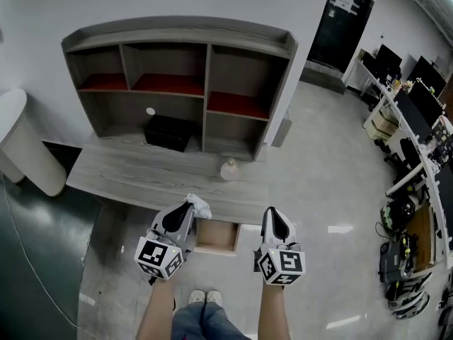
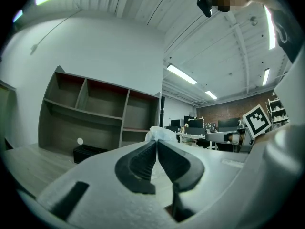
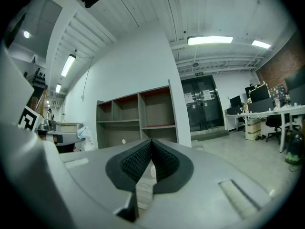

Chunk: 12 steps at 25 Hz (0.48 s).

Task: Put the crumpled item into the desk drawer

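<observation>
At the front edge of the tabletop [image 1: 127, 172], the left gripper [image 1: 187, 205] pinched the crumpled item [image 1: 200, 206] in its fingers just beside the open drawer [image 1: 216, 236]. The right gripper [image 1: 273, 214] had its fingers pressed together, empty. Better to lower the item well inside before releasing, minding the overhanging edge. A bottle [image 1: 228, 169] stood clear.

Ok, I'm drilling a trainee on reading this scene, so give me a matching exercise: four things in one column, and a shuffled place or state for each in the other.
Things
1. white crumpled item
2. light wooden desk drawer
3. black box
4. right gripper

Places or states
A. shut, nothing between its jaws
B. on the grey desk, under the grey shelf unit
C. pinched by the left gripper
D. pulled open below the desk's front edge

Pairs: 1-C, 2-D, 3-B, 4-A
</observation>
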Available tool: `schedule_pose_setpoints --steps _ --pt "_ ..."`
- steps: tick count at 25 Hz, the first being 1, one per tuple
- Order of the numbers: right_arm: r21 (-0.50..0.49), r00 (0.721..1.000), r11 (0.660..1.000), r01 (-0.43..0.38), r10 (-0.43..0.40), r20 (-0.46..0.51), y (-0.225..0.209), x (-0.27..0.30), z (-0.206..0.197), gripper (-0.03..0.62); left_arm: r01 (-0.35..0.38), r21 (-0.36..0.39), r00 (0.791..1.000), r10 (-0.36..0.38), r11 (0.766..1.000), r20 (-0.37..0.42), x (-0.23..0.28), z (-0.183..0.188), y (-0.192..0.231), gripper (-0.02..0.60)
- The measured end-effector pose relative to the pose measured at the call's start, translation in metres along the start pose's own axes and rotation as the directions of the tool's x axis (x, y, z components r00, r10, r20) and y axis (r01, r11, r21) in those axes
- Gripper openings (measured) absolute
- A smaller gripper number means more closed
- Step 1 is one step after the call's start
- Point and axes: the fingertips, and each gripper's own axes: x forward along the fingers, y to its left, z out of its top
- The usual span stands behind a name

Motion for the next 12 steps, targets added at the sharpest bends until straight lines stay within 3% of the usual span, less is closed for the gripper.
schedule_pose_setpoints --steps 5,12 --pt "0.007 0.996 1.0 -0.021 0.021 -0.086 0.003 0.003 -0.051 0.012 0.01 -0.041 0.994 -0.014 0.999 -0.107 0.006 -0.06 -0.013 0.017" --pt "-0.049 0.979 0.998 -0.049 0.038 -0.201 0.009 -0.002 -0.148 0.012 -0.025 -0.075 0.96 0.003 0.997 -0.279 0.028 -0.194 -0.021 0.017"
